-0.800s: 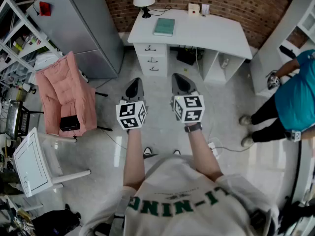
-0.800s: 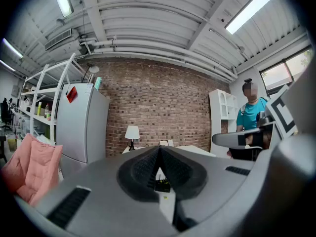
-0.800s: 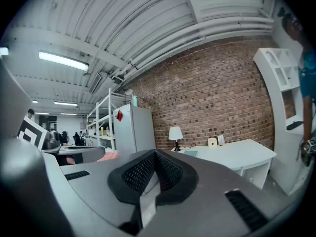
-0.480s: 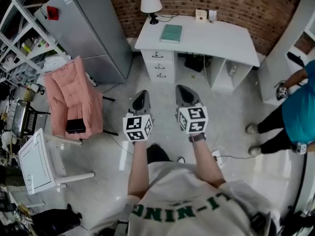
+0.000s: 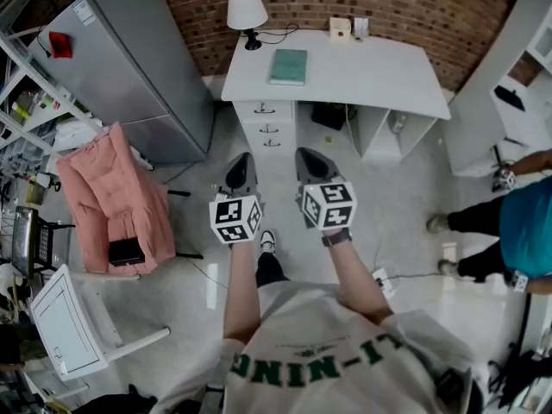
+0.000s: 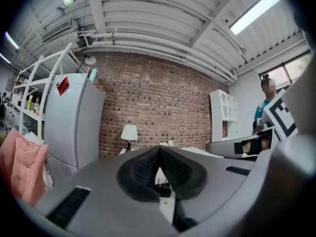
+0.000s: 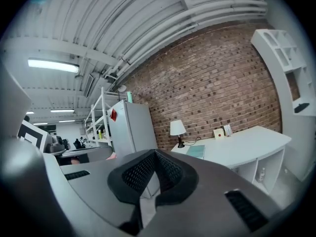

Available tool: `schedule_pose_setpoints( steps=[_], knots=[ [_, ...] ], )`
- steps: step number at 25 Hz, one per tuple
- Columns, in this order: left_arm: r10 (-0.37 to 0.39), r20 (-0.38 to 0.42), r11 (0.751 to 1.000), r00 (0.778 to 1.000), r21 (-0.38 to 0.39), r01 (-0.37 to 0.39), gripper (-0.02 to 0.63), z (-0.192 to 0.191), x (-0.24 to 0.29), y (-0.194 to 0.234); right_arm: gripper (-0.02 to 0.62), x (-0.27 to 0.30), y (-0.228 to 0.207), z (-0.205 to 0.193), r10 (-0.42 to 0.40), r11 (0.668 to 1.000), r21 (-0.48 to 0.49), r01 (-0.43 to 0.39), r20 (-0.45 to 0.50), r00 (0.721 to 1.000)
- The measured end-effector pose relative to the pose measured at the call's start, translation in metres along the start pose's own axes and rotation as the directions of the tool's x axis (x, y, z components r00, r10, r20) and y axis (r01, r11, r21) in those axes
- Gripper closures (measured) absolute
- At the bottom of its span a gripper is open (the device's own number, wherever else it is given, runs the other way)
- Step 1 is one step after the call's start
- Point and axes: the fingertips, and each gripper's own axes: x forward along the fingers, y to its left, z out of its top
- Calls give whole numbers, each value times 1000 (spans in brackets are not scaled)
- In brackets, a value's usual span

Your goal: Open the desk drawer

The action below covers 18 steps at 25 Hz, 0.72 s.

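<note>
- Head view: the left gripper and the right gripper are held side by side over the pale floor, both pointing toward the white desk against the brick wall. The desk drawer is the top one of a stack of three under the desk's left end; all three fronts sit flush, and both grippers are well short of them. A lamp and a green book are on the desktop. A grey fridge and a pink armchair stand on the left, and another person stands on the right.
- Left gripper view: the left gripper has its jaws pressed together at the tips with nothing between them. Beyond them are the lamp and the fridge.
- Right gripper view: the right gripper is likewise clenched tip to tip and empty. The desk lies ahead to the right with the book and lamp on it.
</note>
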Motion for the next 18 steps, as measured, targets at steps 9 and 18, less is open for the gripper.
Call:
schedule_pose_setpoints(
  steps=[9, 18],
  knots=[
    [-50, -22, 999, 999, -8, 50, 604, 8, 94, 87, 598, 106, 9, 23, -60, 998, -25, 60, -11, 998],
    [-111, -116, 993, 987, 24, 115, 604, -22, 156, 154, 598, 190, 6, -6, -180, 984, 0, 181, -82, 980]
  ],
)
